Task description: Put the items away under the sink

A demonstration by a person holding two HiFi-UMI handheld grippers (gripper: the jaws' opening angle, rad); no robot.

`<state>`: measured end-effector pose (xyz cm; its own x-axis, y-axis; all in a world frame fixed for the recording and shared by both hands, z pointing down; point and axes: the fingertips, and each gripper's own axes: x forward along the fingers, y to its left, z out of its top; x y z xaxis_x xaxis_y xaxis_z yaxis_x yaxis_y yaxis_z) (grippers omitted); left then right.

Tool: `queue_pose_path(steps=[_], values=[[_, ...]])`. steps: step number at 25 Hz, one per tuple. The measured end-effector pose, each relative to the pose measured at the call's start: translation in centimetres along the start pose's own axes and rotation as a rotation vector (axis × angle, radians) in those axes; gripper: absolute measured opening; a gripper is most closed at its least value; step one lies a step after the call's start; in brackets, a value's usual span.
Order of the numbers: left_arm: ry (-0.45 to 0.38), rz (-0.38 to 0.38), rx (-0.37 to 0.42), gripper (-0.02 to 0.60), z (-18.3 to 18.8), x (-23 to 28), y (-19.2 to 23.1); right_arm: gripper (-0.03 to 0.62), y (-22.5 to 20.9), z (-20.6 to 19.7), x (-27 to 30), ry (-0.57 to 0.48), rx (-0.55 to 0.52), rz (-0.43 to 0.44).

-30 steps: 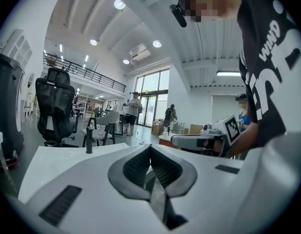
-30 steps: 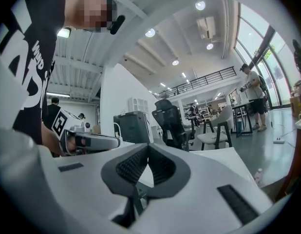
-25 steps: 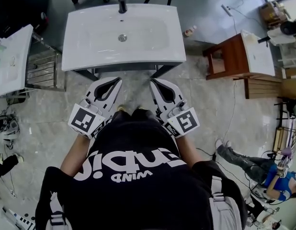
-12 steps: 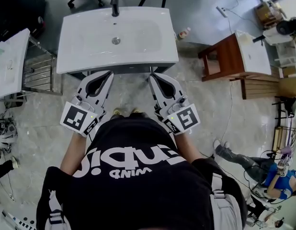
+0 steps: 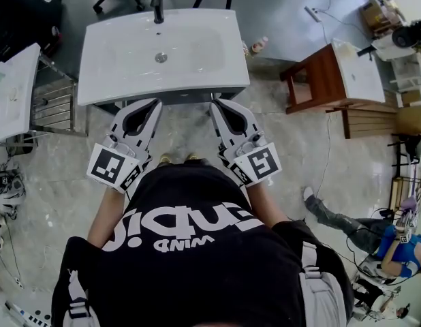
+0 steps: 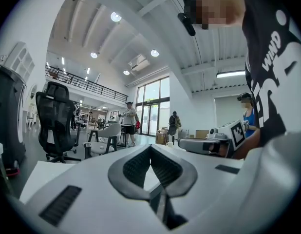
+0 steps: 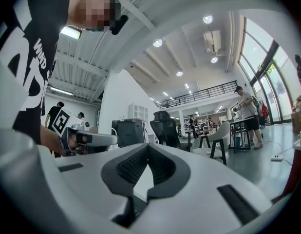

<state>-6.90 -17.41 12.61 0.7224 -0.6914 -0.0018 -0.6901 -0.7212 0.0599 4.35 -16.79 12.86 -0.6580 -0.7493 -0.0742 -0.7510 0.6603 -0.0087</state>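
Note:
A white sink point(image 5: 115, 73) with a dark faucet point(image 5: 157, 9) stands in front of me in the head view. My left gripper point(image 5: 154, 103) and right gripper point(image 5: 215, 105) are held level side by side, their tips at the sink's front edge. Both are shut with nothing between the jaws. In the left gripper view the left gripper point(image 6: 150, 146) has its tips meeting, and the right gripper point(image 6: 209, 143) shows at its side. The right gripper point(image 7: 148, 145) also has its tips together in its own view. The space under the sink is hidden.
A small bottle point(image 5: 258, 44) stands on the floor past the sink's right corner. A brown wooden stand point(image 5: 326, 80) is at the right, a metal rack point(image 5: 57, 104) and white table point(image 5: 13, 87) at the left. A person point(image 5: 374, 240) sits at lower right.
Both grippers have risen a little, and their tips now sit closer to the sink's front edge in the head view. Both stay shut and empty.

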Motion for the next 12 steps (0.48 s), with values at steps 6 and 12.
queue_pose_path(steps=[6, 12], values=[[0.001, 0.009, 0.002, 0.018, 0.44, 0.04, -0.13, 0.018, 0.09, 0.57, 0.03, -0.004, 0.005, 0.002], [0.005, 0.001, 0.011, 0.018, 0.67, 0.53, -0.18, 0.018, 0.04, 0.56, 0.41, -0.004, 0.004, 0.016]])
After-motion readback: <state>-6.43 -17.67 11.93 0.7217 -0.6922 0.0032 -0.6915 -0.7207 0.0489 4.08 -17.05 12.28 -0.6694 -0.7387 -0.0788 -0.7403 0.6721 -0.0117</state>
